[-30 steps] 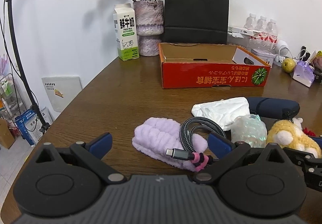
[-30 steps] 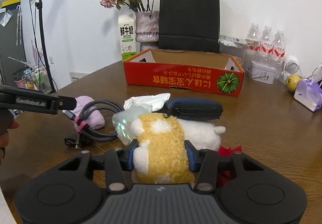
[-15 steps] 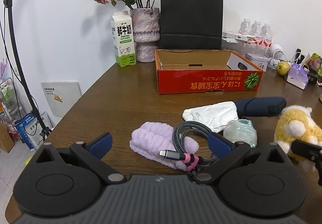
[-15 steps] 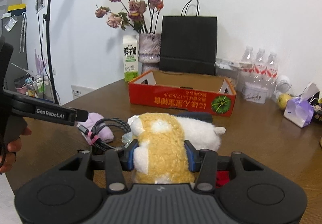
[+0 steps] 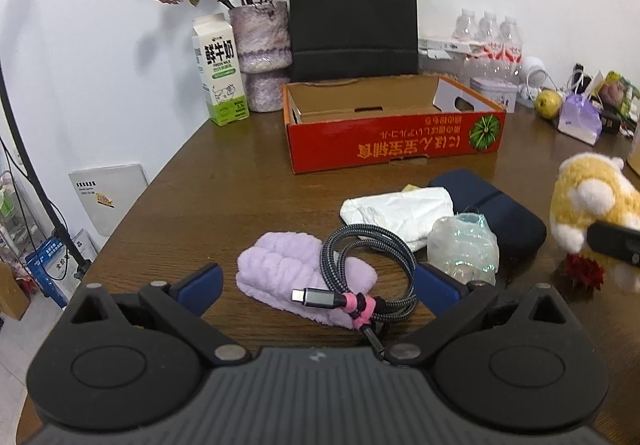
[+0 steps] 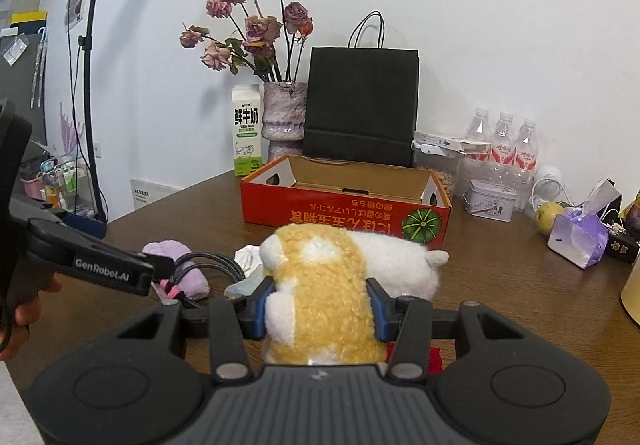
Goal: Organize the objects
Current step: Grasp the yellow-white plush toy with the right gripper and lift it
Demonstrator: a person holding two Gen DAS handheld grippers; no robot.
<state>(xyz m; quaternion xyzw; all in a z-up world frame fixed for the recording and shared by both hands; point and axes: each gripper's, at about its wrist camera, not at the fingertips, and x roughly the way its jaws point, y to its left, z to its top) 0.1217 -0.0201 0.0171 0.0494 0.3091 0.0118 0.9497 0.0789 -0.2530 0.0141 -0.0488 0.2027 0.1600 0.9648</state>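
On the brown wooden desk (image 5: 240,181), a fluffy lilac cloth roll (image 5: 288,277) is seen at seven o'clock, with a coiled grey braided cable (image 5: 368,269) laid partly over it. The left hand-held gripper (image 5: 316,285) is held with its blue pads wide apart around both, gripping nothing. At twelve o'clock, the open red cardboard box (image 5: 394,141) is seen. At three o'clock, the shaggy yellow-and-white plush toy (image 6: 320,281) is clamped at its yellow middle by the right hand-held gripper (image 6: 320,305), its white part pointing toward the box.
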